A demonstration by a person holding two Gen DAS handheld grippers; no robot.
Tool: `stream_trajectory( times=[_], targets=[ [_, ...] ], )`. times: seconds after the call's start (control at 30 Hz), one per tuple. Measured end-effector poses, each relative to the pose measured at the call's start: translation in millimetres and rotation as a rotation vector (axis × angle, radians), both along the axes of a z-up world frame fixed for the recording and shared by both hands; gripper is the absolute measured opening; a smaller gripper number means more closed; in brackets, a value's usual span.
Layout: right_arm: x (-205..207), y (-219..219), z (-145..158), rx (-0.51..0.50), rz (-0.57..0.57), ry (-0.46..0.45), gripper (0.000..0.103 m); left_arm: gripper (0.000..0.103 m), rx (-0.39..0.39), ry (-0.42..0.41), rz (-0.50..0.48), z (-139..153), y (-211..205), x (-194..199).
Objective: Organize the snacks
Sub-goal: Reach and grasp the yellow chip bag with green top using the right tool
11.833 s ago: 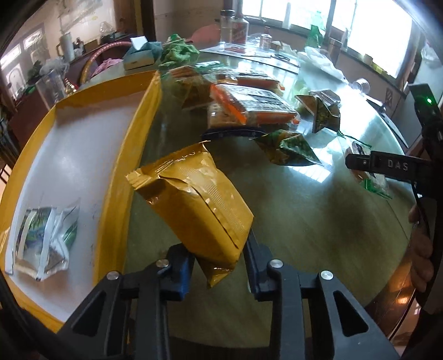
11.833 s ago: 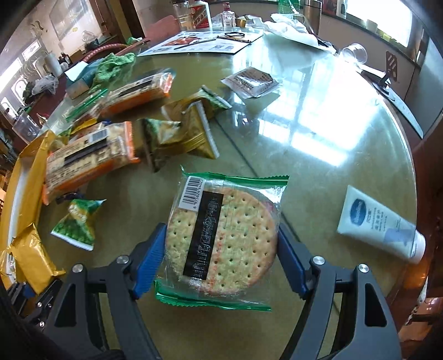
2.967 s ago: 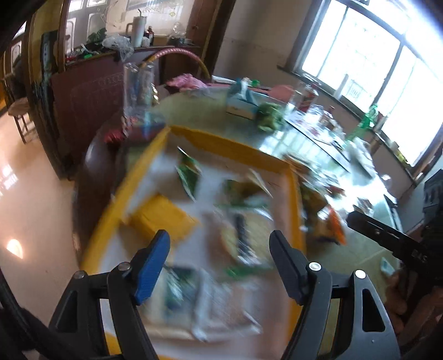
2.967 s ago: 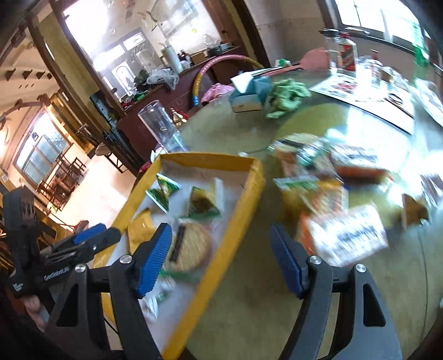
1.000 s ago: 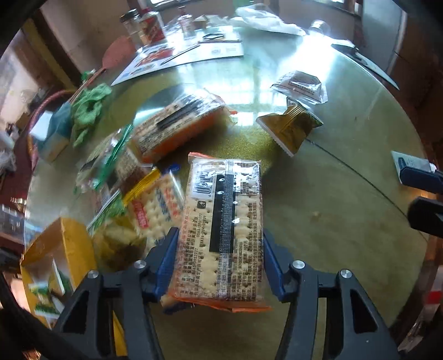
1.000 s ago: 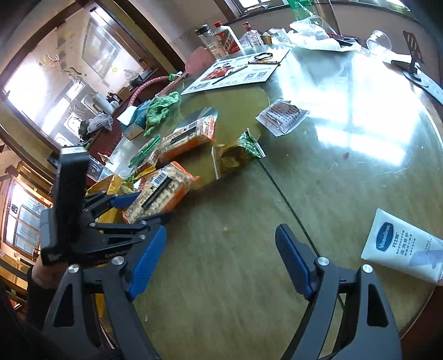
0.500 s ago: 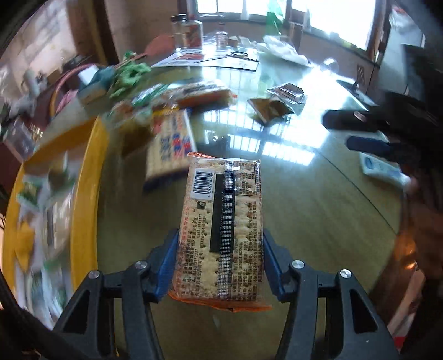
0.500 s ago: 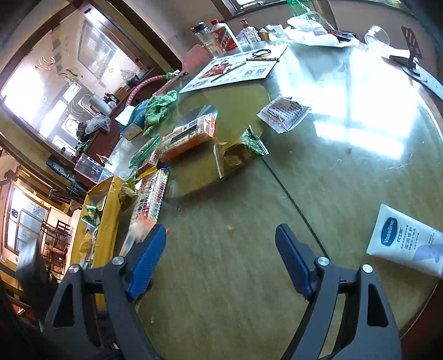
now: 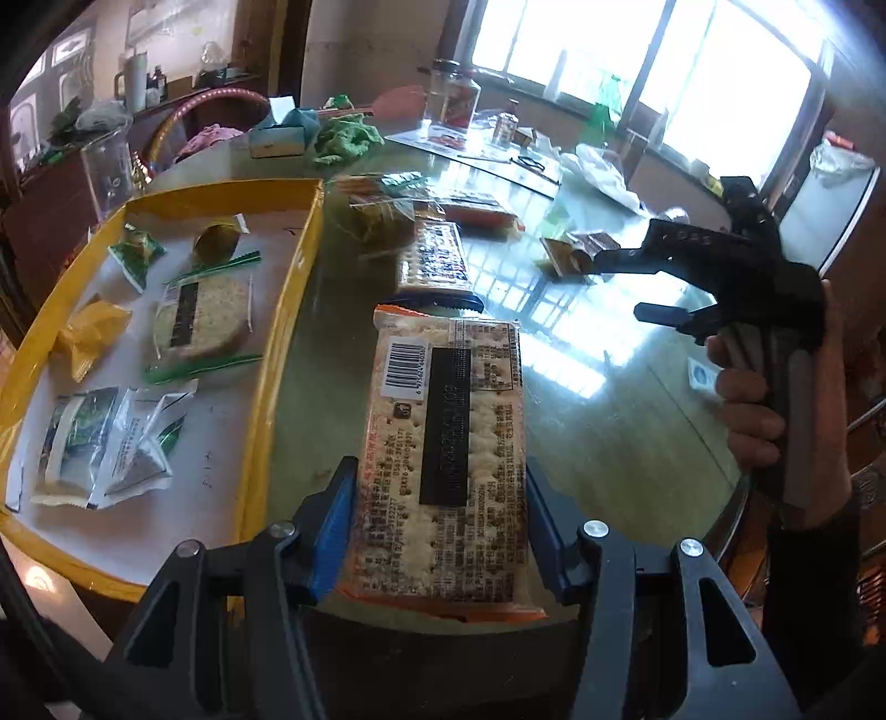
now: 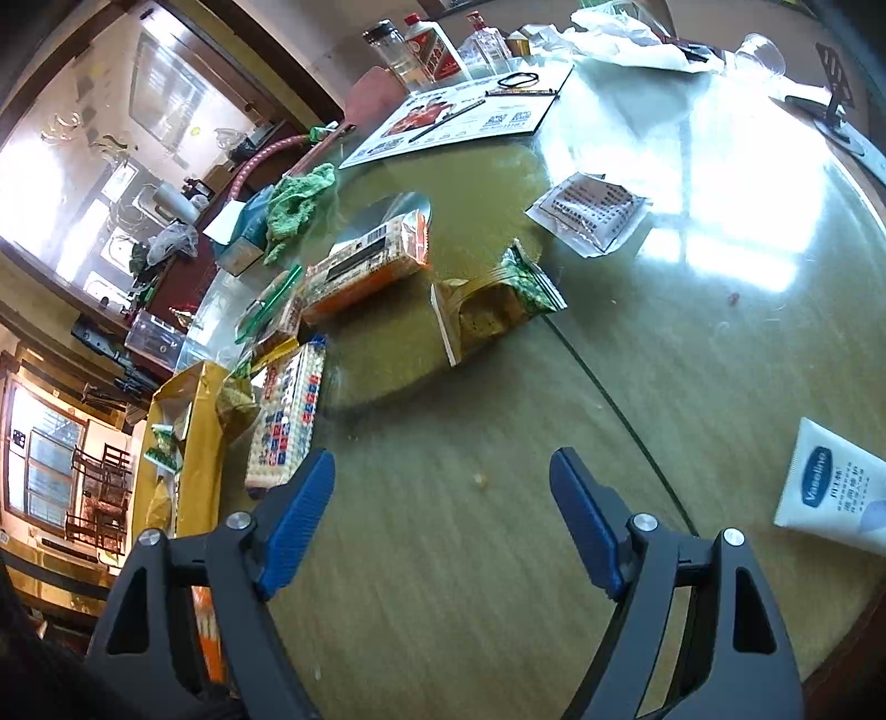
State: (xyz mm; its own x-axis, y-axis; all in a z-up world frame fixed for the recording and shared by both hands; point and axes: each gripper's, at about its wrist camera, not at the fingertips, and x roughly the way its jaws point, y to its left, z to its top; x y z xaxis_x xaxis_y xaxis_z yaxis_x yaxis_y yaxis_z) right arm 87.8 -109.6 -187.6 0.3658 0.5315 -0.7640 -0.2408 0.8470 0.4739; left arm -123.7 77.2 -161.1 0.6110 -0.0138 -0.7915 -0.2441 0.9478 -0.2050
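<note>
Clamping the cracker pack (image 9: 446,459) by its near end, the left gripper (image 9: 437,526) risks it sagging or catching the yellow tray (image 9: 288,310) rim just left; farther off, the right gripper (image 10: 440,526) gapes wide, empty, above the table (image 10: 498,609).

— Where are you working?

— You're in a home dining room. You stand at a big round glass-topped table (image 10: 637,387) cluttered with household odds and ends: liquor bottles (image 10: 432,47) at twelve o'clock, a tissue box (image 9: 277,138) and a green rag (image 9: 346,138) at eleven.

— What else tells you that?

— At ten o'clock you have a dark wooden sideboard (image 9: 72,171) loaded with a flask (image 9: 134,83) and jars, and tall windows (image 9: 637,61) at one o'clock.
</note>
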Motion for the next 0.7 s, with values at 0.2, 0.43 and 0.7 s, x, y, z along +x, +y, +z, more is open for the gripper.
stream_trajectory(
  times=[0.2,0.43,0.7],
  targets=[
    [13,1,-2,-0.006,-0.026,0.023,0.074,0.056,-0.027,-0.028,0.025,4,11,-10],
    [25,-1,-1,-0.022,-0.042,0.031,0.069,0.056,-0.06,-0.069,0.061,15,28,-18],
    [54,-8,1,0.002,-0.128,0.062,0.069,0.056,-0.102,-0.088,0.087,21,48,-16]
  ],
)
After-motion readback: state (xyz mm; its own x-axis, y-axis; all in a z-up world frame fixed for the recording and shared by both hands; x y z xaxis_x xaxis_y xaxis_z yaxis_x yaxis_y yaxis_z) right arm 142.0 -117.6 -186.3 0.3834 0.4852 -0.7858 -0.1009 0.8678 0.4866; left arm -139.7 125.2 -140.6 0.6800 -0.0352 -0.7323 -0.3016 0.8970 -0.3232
